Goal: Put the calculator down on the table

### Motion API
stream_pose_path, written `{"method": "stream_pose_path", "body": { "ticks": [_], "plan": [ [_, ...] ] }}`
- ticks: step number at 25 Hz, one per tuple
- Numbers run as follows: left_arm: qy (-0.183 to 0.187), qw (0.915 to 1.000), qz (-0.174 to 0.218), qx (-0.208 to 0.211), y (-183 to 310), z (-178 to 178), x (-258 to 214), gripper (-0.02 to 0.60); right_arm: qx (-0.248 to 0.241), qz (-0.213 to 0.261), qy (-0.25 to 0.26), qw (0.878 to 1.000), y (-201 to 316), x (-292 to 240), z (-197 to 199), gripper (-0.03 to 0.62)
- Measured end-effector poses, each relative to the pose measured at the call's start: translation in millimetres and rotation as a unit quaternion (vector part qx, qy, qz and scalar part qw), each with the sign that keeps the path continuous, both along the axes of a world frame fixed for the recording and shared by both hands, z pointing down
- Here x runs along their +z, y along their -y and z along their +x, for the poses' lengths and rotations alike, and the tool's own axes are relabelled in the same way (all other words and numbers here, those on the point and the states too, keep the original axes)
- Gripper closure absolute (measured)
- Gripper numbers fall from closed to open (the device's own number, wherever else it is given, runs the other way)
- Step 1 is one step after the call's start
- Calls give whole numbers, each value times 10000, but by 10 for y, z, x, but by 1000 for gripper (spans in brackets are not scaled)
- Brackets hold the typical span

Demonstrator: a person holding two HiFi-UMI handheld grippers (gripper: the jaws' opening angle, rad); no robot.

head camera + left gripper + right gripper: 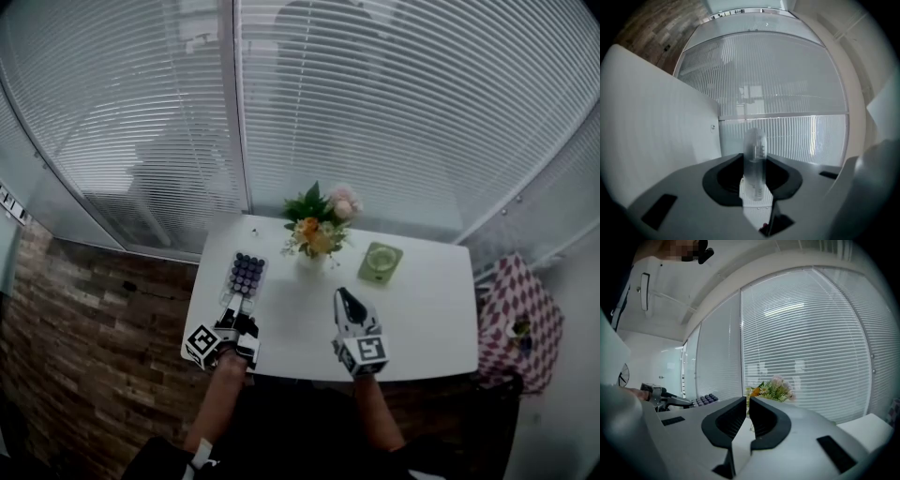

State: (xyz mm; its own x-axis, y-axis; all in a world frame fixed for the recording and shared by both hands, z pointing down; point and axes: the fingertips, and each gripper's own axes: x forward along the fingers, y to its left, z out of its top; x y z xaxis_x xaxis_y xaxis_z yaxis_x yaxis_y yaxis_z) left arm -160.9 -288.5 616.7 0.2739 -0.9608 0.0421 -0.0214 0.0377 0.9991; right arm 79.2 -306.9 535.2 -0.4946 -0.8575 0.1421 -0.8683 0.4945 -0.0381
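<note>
Pale plastic calculator, purple keys (247,275): pinched in left hand-held gripper (240,302), low over white rectangular worktop (422,319), left of pink-and-green flower arrangement (317,225); set-down apparently pending.

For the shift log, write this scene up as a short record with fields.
calculator: gripped in the jaws of the left gripper, over the left part of the table; cannot tell whether it touches the table
right gripper: jaws close together, nothing between them, over the table's near side
also on the table: flowers, green dish
task: calculator not yet released
</note>
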Motion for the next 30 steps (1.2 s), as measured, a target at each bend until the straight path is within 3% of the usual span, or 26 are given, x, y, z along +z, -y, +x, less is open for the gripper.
{"method": "stream_pose_path", "body": {
  "ticks": [3,24,30],
  "plan": [
    [-367,9992,-171,21,29,58,150,482,114,-160,-141,9997,-15,33,49,585],
    [-98,9915,-1238,386,189,252,1648,482,292,-345,-8,9990,-99,121,182,585],
    [-173,9901,-1364,279,98,205,1947,482,238,-456,29,9987,-86,145,155,585]
  ]
}}
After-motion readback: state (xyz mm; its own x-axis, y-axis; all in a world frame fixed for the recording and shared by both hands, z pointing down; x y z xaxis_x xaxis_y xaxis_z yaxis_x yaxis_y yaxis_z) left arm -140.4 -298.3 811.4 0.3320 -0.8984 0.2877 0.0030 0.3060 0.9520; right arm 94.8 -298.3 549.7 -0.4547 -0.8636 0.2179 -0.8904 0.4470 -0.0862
